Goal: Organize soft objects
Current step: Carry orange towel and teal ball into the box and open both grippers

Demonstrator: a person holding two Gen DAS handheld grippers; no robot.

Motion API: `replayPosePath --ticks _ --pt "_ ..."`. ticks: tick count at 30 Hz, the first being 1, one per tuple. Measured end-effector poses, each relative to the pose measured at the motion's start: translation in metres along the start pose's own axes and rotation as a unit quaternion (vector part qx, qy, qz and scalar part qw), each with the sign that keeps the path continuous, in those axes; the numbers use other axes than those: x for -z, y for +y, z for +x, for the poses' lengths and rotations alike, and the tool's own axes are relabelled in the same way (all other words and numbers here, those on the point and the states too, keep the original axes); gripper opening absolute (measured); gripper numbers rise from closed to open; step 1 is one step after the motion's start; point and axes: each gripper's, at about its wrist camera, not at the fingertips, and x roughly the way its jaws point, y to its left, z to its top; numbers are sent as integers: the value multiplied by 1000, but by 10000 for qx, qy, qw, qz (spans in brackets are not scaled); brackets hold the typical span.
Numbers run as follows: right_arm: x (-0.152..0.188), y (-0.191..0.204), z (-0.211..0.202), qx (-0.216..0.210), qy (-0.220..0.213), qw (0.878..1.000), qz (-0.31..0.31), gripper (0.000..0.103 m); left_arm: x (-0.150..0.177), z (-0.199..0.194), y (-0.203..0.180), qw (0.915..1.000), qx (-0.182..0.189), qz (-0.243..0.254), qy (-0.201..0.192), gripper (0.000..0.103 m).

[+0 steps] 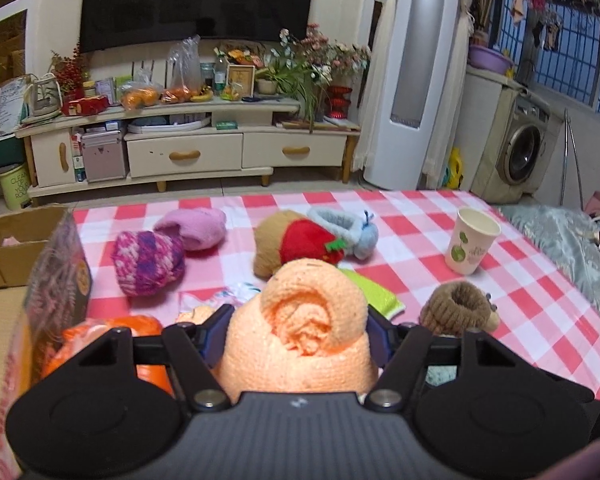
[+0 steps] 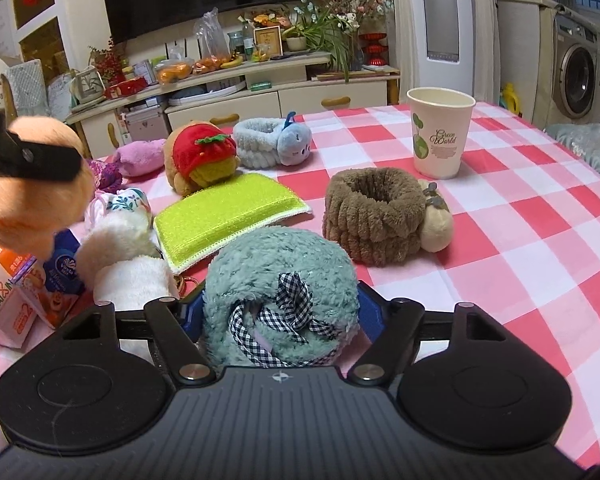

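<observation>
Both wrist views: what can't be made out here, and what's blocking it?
- Left wrist view: fingertips of the left gripper, hidden behind the peach rolled towel it grips.
- Right wrist view: whether the right gripper presses the teal fluffy item; the plush covers its pads.
- Left wrist view: cardboard box, cut off by the edge, contents unclear.

Soft toys crowd the left; bare checked cloth (image 2: 540,240) (right side) past the paper cup (image 2: 440,132).

sponge (image 2: 228,216) — left of ring band (image 2: 374,216) | cup (image 2: 440,132) — behind band
</observation>
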Motion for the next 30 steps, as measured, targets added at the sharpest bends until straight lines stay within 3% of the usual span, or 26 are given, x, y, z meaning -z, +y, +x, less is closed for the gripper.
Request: replayPosePath --ticks 17,30 --pt "-13 32 -33 120 -582 9967 -554 90 -7 -39 52 9980 -71 -486 -408 67" --pt "-50 85 -48 -560 -878 9896 -987 90 -8 -63 91 9945 -327 -763 -631 67"
